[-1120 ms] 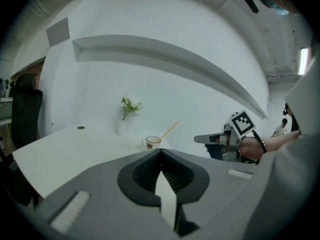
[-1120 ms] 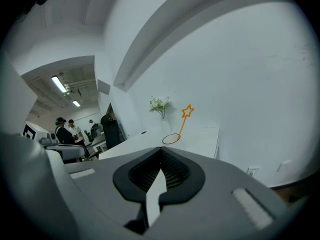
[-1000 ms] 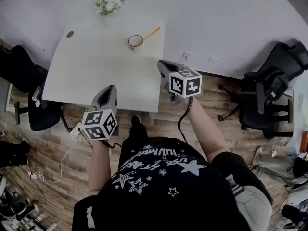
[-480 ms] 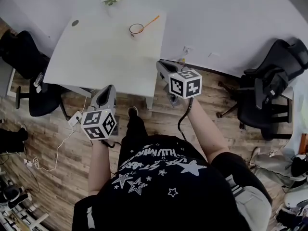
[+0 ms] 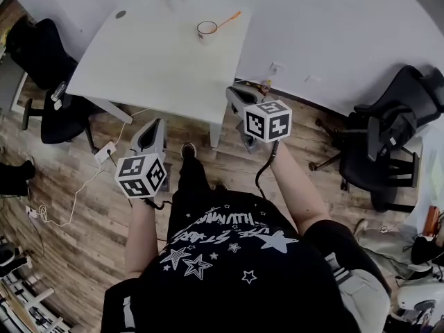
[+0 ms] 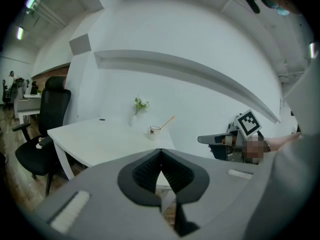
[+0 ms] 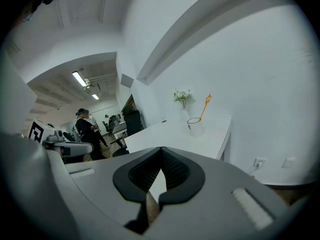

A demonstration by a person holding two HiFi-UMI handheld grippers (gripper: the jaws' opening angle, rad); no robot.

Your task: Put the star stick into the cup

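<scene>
Stick (image 5: 229,19) update: already leaning in the cup (image 5: 206,28), way over at the far corner of the table (image 5: 139,68), near the flowers (image 7: 182,96). Looks thin, light and fairly stiff, orange, probably plastic, star end sticking up past the rim. Shouldn't need much squeeze at all. If picking it up again, best to pinch mid-shaft above the rim, not on the star, likely the snappy bit. Could twist or slip between pads, being so skinny. Cup looks small and light too, so easy to knock over with a clumsy nudge. Left gripper (image 6: 160,156): shut tight, nothing in it. Right gripper (image 7: 161,156): same deal, fully closed, empty. Both held out over the wooden floor (image 5: 83,186), well apart from the table and not touching anything.
</scene>
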